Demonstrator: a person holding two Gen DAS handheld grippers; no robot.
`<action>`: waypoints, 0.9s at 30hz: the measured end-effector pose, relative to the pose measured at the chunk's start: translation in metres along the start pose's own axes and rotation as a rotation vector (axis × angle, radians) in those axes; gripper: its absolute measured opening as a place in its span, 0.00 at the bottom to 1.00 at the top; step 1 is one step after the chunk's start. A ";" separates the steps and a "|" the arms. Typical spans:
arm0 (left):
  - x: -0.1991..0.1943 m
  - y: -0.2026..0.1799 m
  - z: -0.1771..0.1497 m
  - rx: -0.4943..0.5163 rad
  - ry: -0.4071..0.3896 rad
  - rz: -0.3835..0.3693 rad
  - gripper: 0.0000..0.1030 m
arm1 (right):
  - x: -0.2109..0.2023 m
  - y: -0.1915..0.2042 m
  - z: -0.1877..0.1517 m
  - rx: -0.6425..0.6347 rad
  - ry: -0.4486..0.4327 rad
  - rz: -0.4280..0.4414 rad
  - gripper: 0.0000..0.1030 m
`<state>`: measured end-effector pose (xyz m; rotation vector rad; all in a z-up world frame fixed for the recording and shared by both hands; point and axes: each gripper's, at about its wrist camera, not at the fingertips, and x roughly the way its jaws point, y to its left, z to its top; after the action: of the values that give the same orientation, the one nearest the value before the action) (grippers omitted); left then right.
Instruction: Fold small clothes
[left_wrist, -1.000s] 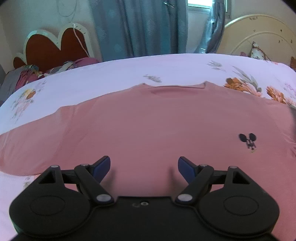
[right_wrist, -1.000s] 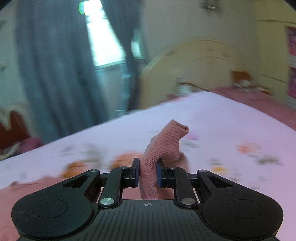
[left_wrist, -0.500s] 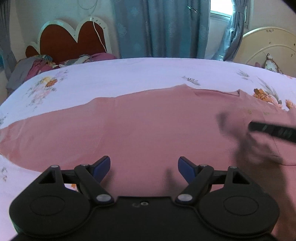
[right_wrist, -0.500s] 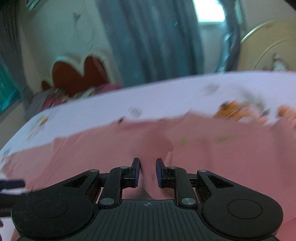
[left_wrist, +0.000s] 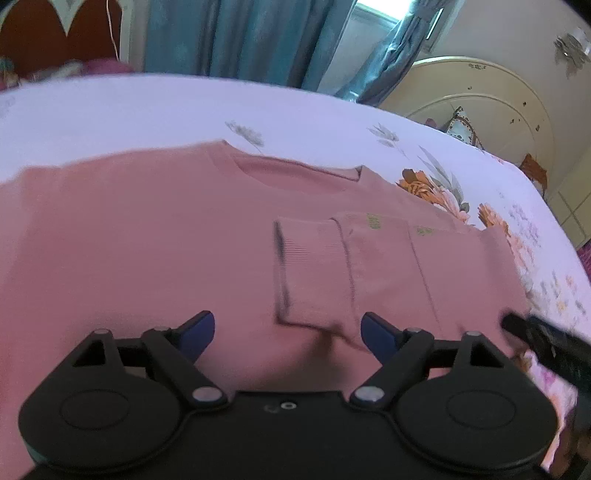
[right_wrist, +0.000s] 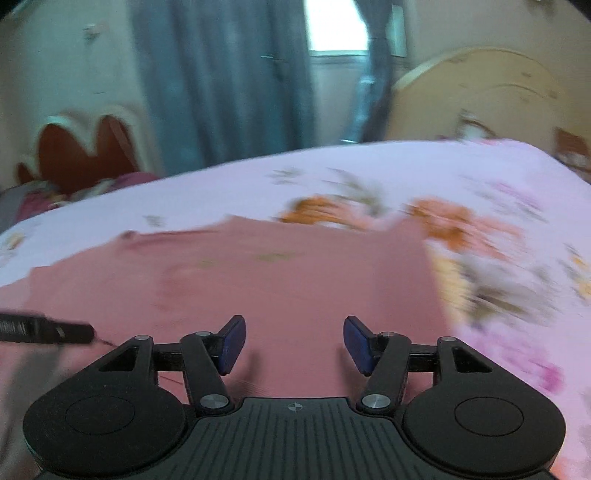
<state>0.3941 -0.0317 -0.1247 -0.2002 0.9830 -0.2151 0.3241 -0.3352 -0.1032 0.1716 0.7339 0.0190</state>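
The pink sweater (left_wrist: 147, 236) lies flat on the floral bedsheet (left_wrist: 184, 107), its right sleeve (left_wrist: 369, 266) folded across the chest, ribbed cuff (left_wrist: 310, 269) just ahead of the left gripper (left_wrist: 287, 328). Both the left and the right gripper (right_wrist: 294, 341) hover with fingers spread, holding nothing. Bare sheet surrounds the neckline edge.

Two low, close views sharing sweater (left_wrist: 147, 240).

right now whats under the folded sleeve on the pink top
The sleeve lies across the pink top, whose chest it covers; anything there is hidden. Floral bedsheet lies beneath.
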 end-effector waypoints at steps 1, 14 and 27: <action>0.005 -0.002 -0.001 -0.012 0.006 -0.015 0.76 | -0.004 -0.010 -0.002 0.014 0.003 -0.019 0.57; 0.032 -0.008 -0.002 -0.061 -0.025 -0.056 0.18 | -0.017 -0.060 -0.026 0.066 0.034 -0.115 0.56; -0.022 -0.021 0.051 -0.092 -0.222 -0.172 0.07 | 0.002 -0.047 -0.027 0.016 0.055 -0.087 0.56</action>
<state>0.4230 -0.0422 -0.0739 -0.3855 0.7556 -0.2990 0.3050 -0.3775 -0.1318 0.1547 0.7963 -0.0653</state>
